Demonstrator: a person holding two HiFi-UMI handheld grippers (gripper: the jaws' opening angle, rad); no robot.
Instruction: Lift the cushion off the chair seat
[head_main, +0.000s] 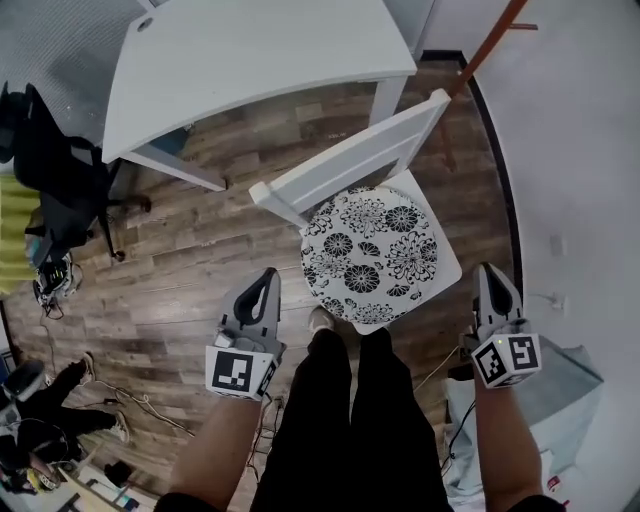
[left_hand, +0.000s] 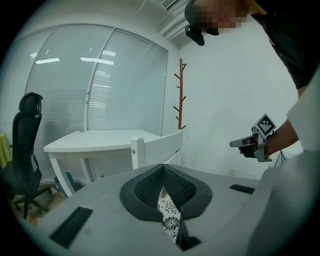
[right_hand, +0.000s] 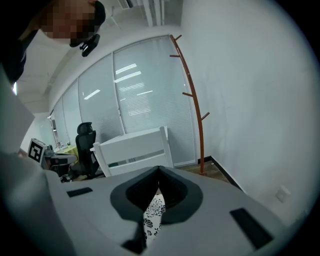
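A round cushion (head_main: 372, 255) with a black-and-white flower print lies on the seat of a white wooden chair (head_main: 350, 160). My left gripper (head_main: 268, 275) hangs shut and empty to the cushion's left, off the seat. To the right of the seat's corner, my right gripper (head_main: 487, 270) is also shut and empty. In the left gripper view the closed jaws (left_hand: 162, 167) point toward the chair back (left_hand: 157, 147), and a strip of cushion (left_hand: 169, 217) shows below them. In the right gripper view the cushion (right_hand: 154, 215) likewise shows under the closed jaws (right_hand: 159, 170).
A white desk (head_main: 250, 60) stands just behind the chair. A black office chair (head_main: 50, 170) is at far left and a brown coat rack (head_main: 490, 45) by the white wall at right. The person's legs (head_main: 350, 420) are right in front of the seat. Cables lie on the wood floor (head_main: 170, 270).
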